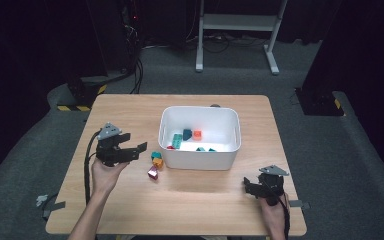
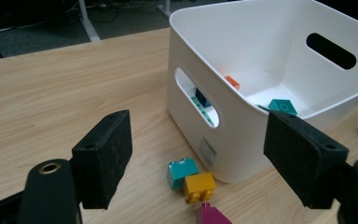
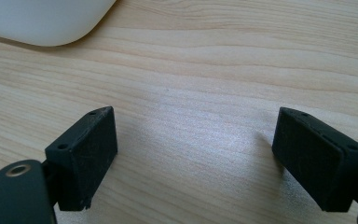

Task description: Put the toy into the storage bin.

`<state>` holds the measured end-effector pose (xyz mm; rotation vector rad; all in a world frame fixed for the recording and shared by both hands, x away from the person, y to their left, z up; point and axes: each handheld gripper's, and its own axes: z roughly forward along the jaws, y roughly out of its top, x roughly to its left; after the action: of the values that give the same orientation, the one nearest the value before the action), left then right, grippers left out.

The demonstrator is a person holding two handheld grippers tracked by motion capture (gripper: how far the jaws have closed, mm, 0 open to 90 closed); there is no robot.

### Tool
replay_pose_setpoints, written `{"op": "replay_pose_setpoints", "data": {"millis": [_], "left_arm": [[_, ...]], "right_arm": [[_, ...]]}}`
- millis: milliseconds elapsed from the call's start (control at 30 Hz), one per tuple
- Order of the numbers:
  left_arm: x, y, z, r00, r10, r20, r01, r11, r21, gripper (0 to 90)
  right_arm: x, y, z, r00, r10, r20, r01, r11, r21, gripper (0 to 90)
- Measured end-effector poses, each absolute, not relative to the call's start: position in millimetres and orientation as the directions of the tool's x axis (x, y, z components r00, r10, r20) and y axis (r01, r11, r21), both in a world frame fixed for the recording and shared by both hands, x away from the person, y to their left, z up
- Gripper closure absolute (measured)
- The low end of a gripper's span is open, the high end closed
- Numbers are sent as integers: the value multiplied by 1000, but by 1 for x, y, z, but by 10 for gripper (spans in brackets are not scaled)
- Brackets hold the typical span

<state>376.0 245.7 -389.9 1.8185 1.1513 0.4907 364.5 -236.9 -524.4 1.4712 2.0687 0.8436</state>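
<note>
White bin (image 1: 200, 156) with teal, orange and blue bricks (image 1: 184, 136) inside; left tool (image 1: 141, 147) and right tool (image 1: 245, 186) both spread, empty.

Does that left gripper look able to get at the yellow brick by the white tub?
Probably yes. The left gripper is open, with the yellow brick just ahead between its fingers and nothing over it. The teal brick, the magenta block and the tub crowd it closely.
</note>
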Motion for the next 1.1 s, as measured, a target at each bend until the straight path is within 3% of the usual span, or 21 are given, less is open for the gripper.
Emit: {"op": "replay_pose_setpoints", "data": {"millis": [1100], "left_arm": [[358,247,-426,484,859,-168,533,-137,835,236]], "right_arm": [[364,-237,-524,-320,947,-20,663,239,709,137]]}}
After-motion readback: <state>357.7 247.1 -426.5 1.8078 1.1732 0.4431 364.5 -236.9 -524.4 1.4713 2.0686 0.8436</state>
